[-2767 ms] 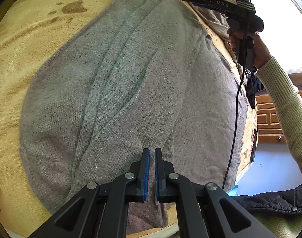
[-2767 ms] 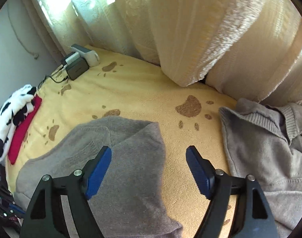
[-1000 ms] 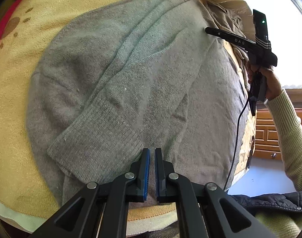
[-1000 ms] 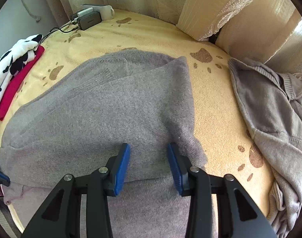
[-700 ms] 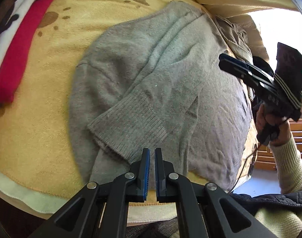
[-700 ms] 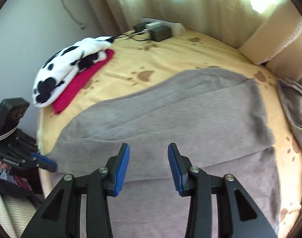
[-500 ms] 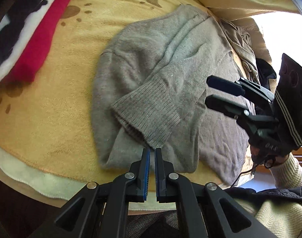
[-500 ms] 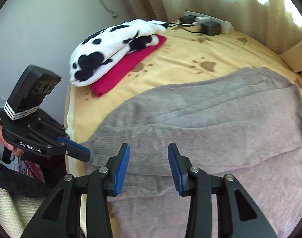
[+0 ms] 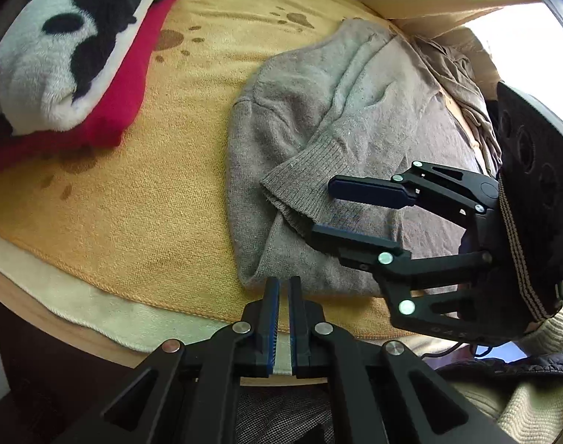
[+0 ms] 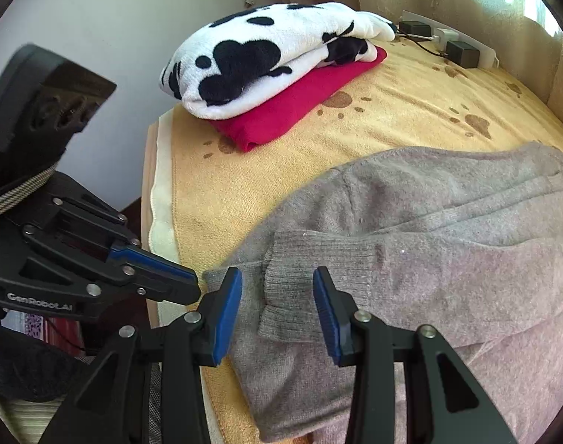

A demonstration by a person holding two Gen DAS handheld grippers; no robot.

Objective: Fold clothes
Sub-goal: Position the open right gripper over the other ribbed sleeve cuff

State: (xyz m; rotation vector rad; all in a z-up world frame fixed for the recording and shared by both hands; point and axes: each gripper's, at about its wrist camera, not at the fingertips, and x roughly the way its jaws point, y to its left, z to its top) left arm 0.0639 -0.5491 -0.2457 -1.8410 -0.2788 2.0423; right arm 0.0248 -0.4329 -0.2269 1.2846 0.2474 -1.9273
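A grey knit sweater lies on the yellow paw-print blanket, one sleeve folded across its body. The ribbed cuff ends near the sweater's near left corner. My right gripper hangs open just over that cuff, the cuff showing between its blue pads, which do not press on it. In the left wrist view the right gripper reaches in from the right, held by a hand in a cream sleeve. My left gripper is shut and empty, at the bed's near edge beside the sweater's corner.
A folded black-and-white spotted blanket lies on a red cloth at the far left of the bed. A power strip with chargers sits by the curtain. Another grey garment is heaped beyond the sweater. The bed edge runs close by.
My right gripper swung across the sweater from its far side to the cuff at the near corner. My left gripper drew back to the bed edge, staying shut.
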